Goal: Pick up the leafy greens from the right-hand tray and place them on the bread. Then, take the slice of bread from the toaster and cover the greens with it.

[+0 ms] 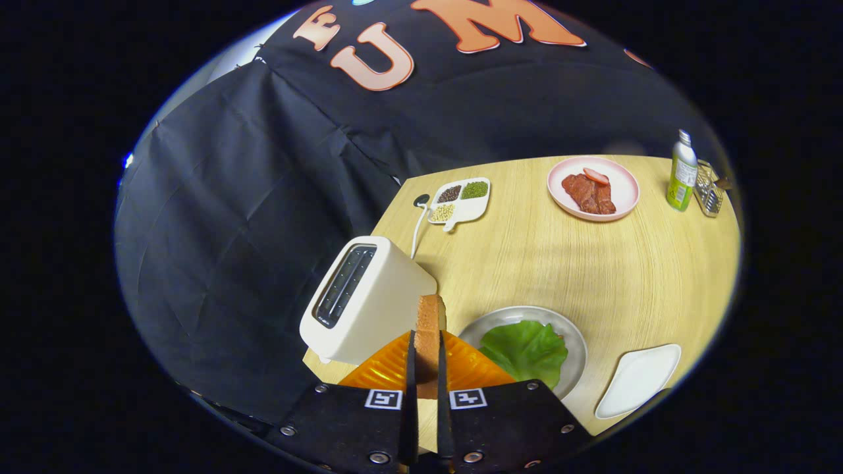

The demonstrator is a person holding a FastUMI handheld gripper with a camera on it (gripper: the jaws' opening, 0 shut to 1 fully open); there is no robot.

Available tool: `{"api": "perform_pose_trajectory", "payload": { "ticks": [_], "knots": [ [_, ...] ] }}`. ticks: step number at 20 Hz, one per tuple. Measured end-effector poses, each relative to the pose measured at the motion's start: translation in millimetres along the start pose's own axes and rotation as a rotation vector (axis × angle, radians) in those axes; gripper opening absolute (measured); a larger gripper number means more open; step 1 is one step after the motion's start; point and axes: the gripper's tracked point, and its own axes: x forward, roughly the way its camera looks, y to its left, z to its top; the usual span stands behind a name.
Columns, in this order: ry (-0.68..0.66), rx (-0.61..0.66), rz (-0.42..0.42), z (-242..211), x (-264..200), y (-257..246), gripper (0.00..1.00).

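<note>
1. A slice of bread (429, 336) is held upright, edge-on, between the two fingers (411, 388) of the gripper (427, 385) — the jaws are narrowed onto it from both sides.
2. The toaster (365, 299) is seen just left of the slice, tilted in this view, on the desk (593, 263).
3. The leafy greens (525, 350) lie on a grey plate (573, 342) just right of the fingers; any bread beneath them is perhaps hidden.
4. A white tray (637, 380) sits right of the plate — a pink plate of meat (593, 187) lies well beyond.
</note>
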Motion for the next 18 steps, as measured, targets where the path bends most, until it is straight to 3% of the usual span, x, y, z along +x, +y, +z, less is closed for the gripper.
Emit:
{"api": "perform_pose_trajectory", "payload": {
  "ticks": [11,15,18],
  "knots": [
    [0.036,0.083,0.018,-49,25,-67,0.12],
    [-0.001,0.078,-0.017,-51,32,-89,0.12],
    [-0.08,-0.007,-0.095,-41,29,-108,0.24]
  ]
}}
